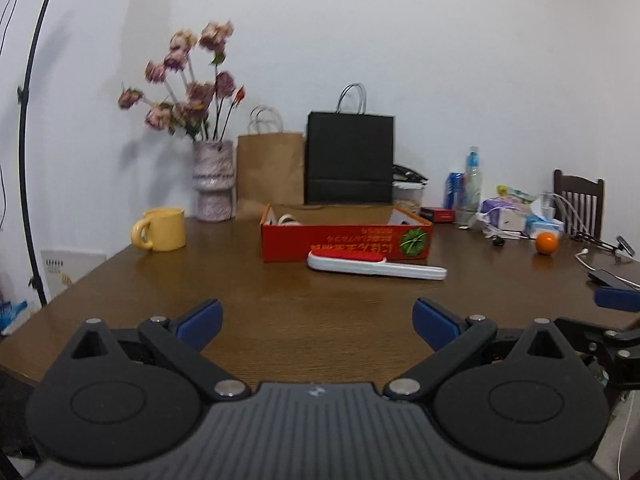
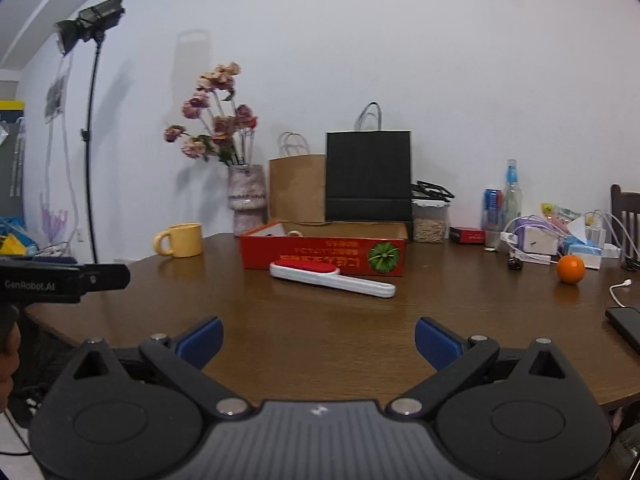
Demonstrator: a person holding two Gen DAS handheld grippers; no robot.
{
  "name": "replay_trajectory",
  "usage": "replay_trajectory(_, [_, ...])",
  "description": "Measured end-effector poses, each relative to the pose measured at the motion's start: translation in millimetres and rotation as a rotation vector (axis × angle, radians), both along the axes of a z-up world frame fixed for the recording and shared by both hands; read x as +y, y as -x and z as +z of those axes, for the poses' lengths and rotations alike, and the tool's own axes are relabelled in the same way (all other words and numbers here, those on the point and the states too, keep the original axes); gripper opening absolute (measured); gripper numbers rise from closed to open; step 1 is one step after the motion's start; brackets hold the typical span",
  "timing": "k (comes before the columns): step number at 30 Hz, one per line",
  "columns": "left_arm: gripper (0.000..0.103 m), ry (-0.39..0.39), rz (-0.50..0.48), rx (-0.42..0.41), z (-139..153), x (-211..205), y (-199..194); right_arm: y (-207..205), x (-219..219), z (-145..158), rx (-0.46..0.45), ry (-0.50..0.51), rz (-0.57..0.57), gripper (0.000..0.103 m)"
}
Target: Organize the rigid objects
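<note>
A white lint brush with a red pad (image 1: 374,265) lies on the brown table just in front of an open red cardboard box (image 1: 344,242); both also show in the right wrist view, the brush (image 2: 330,278) before the box (image 2: 324,254). A yellow mug (image 1: 162,229) stands at the left, and shows in the right wrist view (image 2: 182,240). An orange (image 1: 547,243) sits at the right, also in the right wrist view (image 2: 571,269). My left gripper (image 1: 318,322) is open and empty above the near table. My right gripper (image 2: 319,340) is open and empty, likewise short of the brush.
A vase of dried flowers (image 1: 213,186), a brown paper bag (image 1: 270,170) and a black paper bag (image 1: 350,158) stand along the back wall. Bottles, tissue packs and cables (image 1: 508,212) clutter the right. A phone (image 2: 626,326) lies at the right edge. A light stand (image 2: 94,140) is left.
</note>
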State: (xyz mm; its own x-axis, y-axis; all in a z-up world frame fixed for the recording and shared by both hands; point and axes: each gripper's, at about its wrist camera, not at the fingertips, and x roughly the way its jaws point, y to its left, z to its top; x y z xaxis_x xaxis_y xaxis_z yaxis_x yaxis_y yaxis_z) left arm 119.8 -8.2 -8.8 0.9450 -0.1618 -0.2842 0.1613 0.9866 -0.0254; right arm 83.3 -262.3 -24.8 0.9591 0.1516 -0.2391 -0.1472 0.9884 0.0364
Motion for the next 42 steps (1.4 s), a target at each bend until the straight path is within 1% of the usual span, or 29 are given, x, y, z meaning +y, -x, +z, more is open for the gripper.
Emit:
replay_trajectory(1, [0.103,0.013,0.003,0.021,-1.9,0.0,-6.9,-6.0,-2.3,-0.8,0.008,-0.014,-0.010,0.099])
replay_trajectory(2, [0.103,0.030,0.002,0.042,-4.2,0.1,-14.7,-12.5,-4.8,-1.6,0.027,-0.032,-0.015,0.094])
replay_trajectory(4, [0.103,0.047,-0.004,0.073,-8.3,-0.7,-29.1,-31.8,-12.6,-2.3,0.087,-0.078,-0.024,0.089])
replay_trajectory(5, [0.103,0.046,-0.002,0.082,-9.0,-1.5,-36.6,-41.2,-17.4,-3.4,0.110,-0.098,-0.031,0.089])
replay_trajectory(6, [0.103,0.039,-0.001,0.085,-8.9,-2.9,-44.4,-51.3,-22.2,-4.4,0.130,-0.117,-0.040,0.088])
replay_trajectory(8, [0.103,0.021,-0.004,0.078,-5.7,-7.2,-63.5,-73.6,-31.5,-5.3,0.163,-0.144,-0.055,0.079])
replay_trajectory(9, [0.103,0.018,-0.009,0.076,-3.9,-8.4,-75.2,-87.3,-36.8,-4.5,0.173,-0.161,-0.054,0.077])
replay_trajectory(10, [0.103,0.023,-0.014,0.079,-2.2,-9.9,-87.5,-99.4,-41.5,-4.3,0.181,-0.177,-0.051,0.072])
replay_trajectory(11, [0.103,0.038,-0.024,0.095,-1.1,-10.3,-106.2,-113.8,-46.1,-3.7,0.194,-0.194,-0.048,0.068])
replay_trajectory(12, [0.103,0.060,-0.036,0.122,-0.6,-10.5,-125.0,-130.6,-50.7,-3.5,0.204,-0.207,-0.046,0.067])
replay_trajectory(13, [0.103,0.096,-0.056,0.164,-1.0,-9.4,-150.8,-147.1,-53.9,-2.7,0.211,-0.208,-0.047,0.063])
replay_trajectory(16, [0.099,0.178,-0.088,0.238,-3.8,-8.4,-218.6,-201.5,-61.0,-3.3,0.243,-0.183,-0.075,0.051])
replay_trajectory(17, [0.094,0.181,-0.090,0.255,-4.6,-10.7,-238.3,-219.3,-63.7,-4.6,0.260,-0.186,-0.081,0.045])
replay_trajectory(19, [0.089,0.153,-0.098,0.276,-7.7,-22.3,-278.2,-256.1,-72.2,-8.4,0.302,-0.218,-0.095,0.040])
replay_trajectory(20, [0.083,0.134,-0.093,0.282,-9.3,-27.0,-293.8,-270.4,-75.7,-11.2,0.317,-0.235,-0.100,0.038])
replay_trajectory(22, [0.078,0.100,-0.075,0.301,-15.3,-36.5,-323.9,-295.2,-82.7,-16.7,0.348,-0.281,-0.114,0.035])
replay_trajectory(24, [0.077,0.091,-0.075,0.312,-21.7,-40.0,-342.7,-313.3,-84.1,-21.9,0.379,-0.296,-0.105,0.033])
replay_trajectory(25, [0.076,0.092,-0.077,0.318,-25.8,-41.0,-350.3,-321.2,-82.8,-26.4,0.391,-0.286,-0.097,0.031])
replay_trajectory(26, [0.073,0.094,-0.079,0.326,-29.6,-41.4,-355.8,-327.7,-80.1,-29.7,0.403,-0.273,-0.092,0.025])
replay_trajectory(27, [0.070,0.093,-0.085,0.338,-34.4,-41.7,-360.5,-332.6,-77.3,-32.9,0.409,-0.255,-0.087,0.021])
replay_trajectory(28, [0.058,0.088,-0.094,0.347,-38.2,-42.6,-363.7,-336.4,-74.3,-35.1,0.410,-0.232,-0.090,0.020])
replay_trajectory(30, [0.055,0.093,-0.099,0.336,-42.6,-40.8,-362.3,-342.2,-73.3,-35.8,0.400,-0.219,-0.091,0.019])
replay_trajectory(32, [0.046,0.103,-0.092,0.355,-39.5,-36.3,-356.9,-345.7,-74.6,-35.7,0.396,-0.216,-0.089,0.018])
replay_trajectory(33, [0.044,0.118,-0.090,0.366,-38.3,-32.5,-352.4,-348.0,-76.7,-36.8,0.390,-0.215,-0.093,0.018])
replay_trajectory(36, [0.043,0.203,-0.093,0.390,-43.5,-17.8,-339.5,-354.3,-84.4,-38.9,0.389,-0.254,-0.092,0.019])
replay_trajectory(37, [0.043,0.228,-0.091,0.383,-45.9,-14.7,-335.9,-355.7,-85.4,-39.6,0.387,-0.261,-0.088,0.021])
replay_trajectory(39, [0.044,0.219,-0.088,0.375,-45.5,-15.3,-333.9,-357.4,-84.9,-40.0,0.385,-0.265,-0.087,0.021])
replay_trajectory(41, [0.049,0.186,-0.087,0.363,-44.5,-21.5,-332.4,-357.2,-83.7,-40.2,0.385,-0.268,-0.089,0.021])
replay_trajectory(42, [0.050,0.175,-0.088,0.358,-44.5,-25.0,-331.3,-357.5,-84.1,-40.2,0.386,-0.270,-0.088,0.021])
